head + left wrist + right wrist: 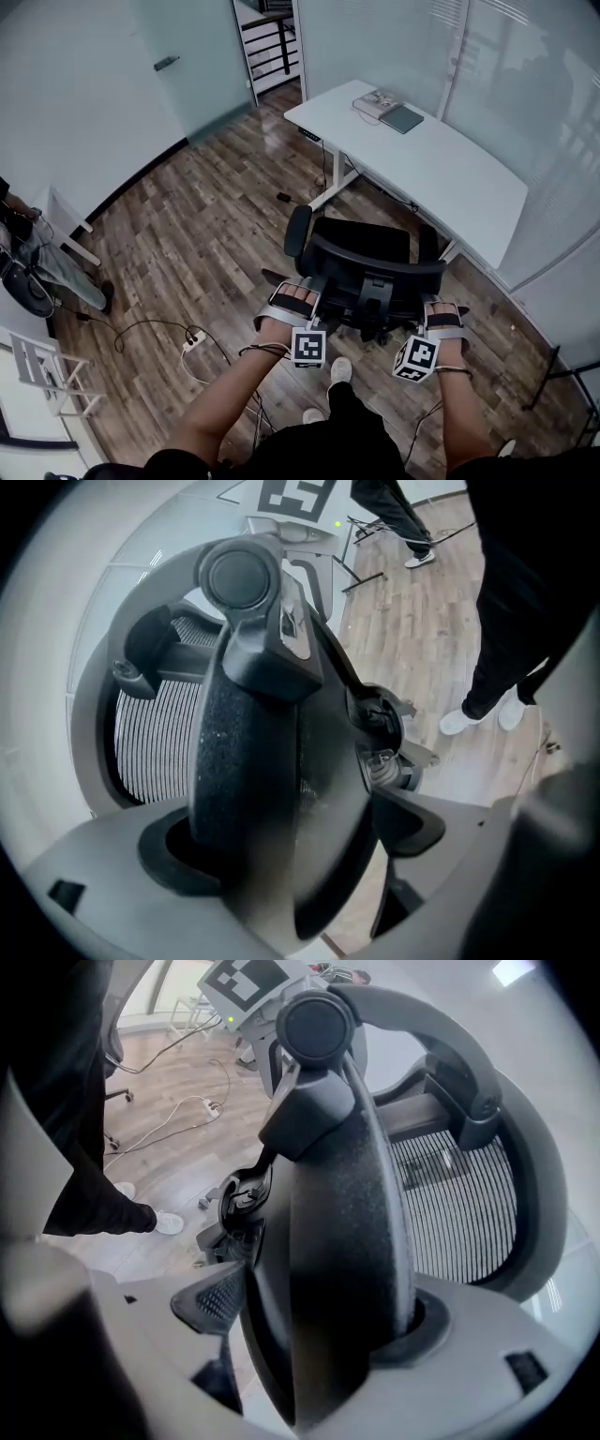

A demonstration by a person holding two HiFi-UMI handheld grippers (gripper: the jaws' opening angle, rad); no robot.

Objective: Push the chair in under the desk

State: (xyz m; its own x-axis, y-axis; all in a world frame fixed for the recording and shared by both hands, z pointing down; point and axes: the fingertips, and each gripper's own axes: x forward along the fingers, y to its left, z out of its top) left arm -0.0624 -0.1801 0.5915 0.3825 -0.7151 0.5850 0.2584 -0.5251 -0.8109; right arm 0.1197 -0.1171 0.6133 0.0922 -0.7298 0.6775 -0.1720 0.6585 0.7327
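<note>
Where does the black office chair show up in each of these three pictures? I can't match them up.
Head view: chair at centre, in front of the desk.
Left gripper view: chair back fills the middle, mesh to the left.
Right gripper view: chair back fills the middle, mesh to the right.
Shared landmark: the person's white shoe.

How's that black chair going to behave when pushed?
The chair probably rolls easily on the smooth wood floor. It may swivel off-line; left tool and right tool at the backrest ends should steady it. Its mesh back likely flexes.
</note>
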